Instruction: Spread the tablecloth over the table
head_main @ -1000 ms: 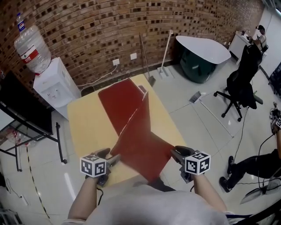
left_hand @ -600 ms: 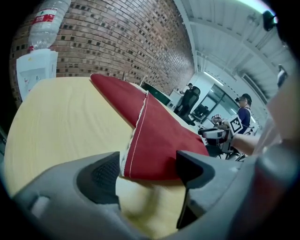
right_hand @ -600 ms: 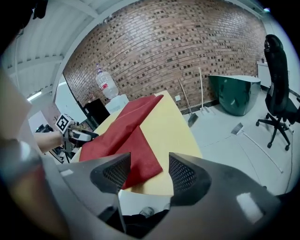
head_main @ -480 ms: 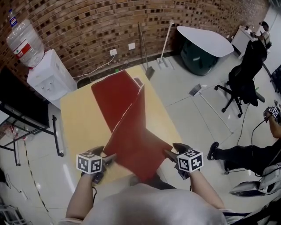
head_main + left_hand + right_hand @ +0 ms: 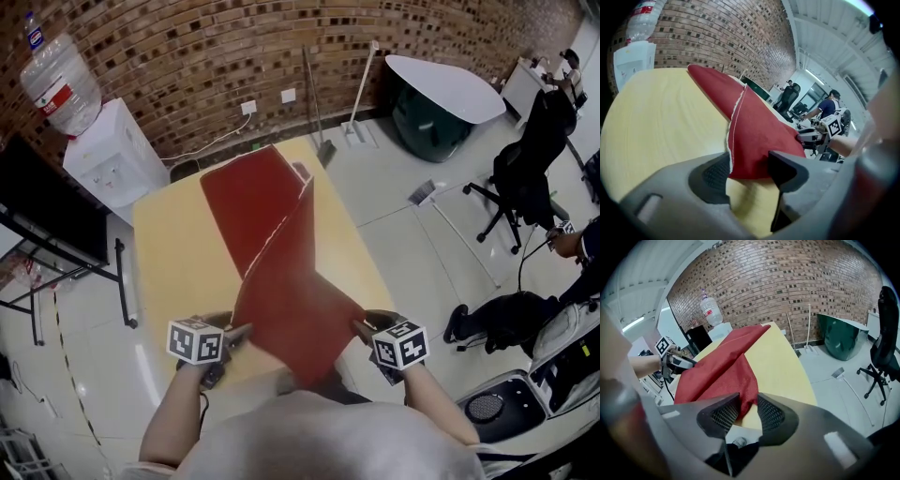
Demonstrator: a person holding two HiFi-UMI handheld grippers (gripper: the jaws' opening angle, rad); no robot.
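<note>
A dark red tablecloth (image 5: 277,253) lies folded lengthwise on the yellow table (image 5: 173,253), running from the far edge to the near one, where it widens and lifts off the top. My left gripper (image 5: 234,336) is shut on its near left corner and my right gripper (image 5: 361,328) on its near right corner. Both pairs of jaws have just been closing, with cloth between them. In the left gripper view the cloth (image 5: 754,136) fills the gap in the left gripper (image 5: 747,166). In the right gripper view a fold of cloth (image 5: 722,366) hangs in the right gripper (image 5: 747,411).
A water dispenser (image 5: 108,169) and a black rack (image 5: 47,225) stand left of the table. A broom and dustpan (image 5: 323,150) lean by the brick wall. To the right are a green tub (image 5: 431,131), an office chair (image 5: 525,169) and a seated person (image 5: 525,309).
Both grippers have come down a little toward the table's near edge, bringing the cloth's near corners with them. The far part of the cloth has stayed where it lay.
</note>
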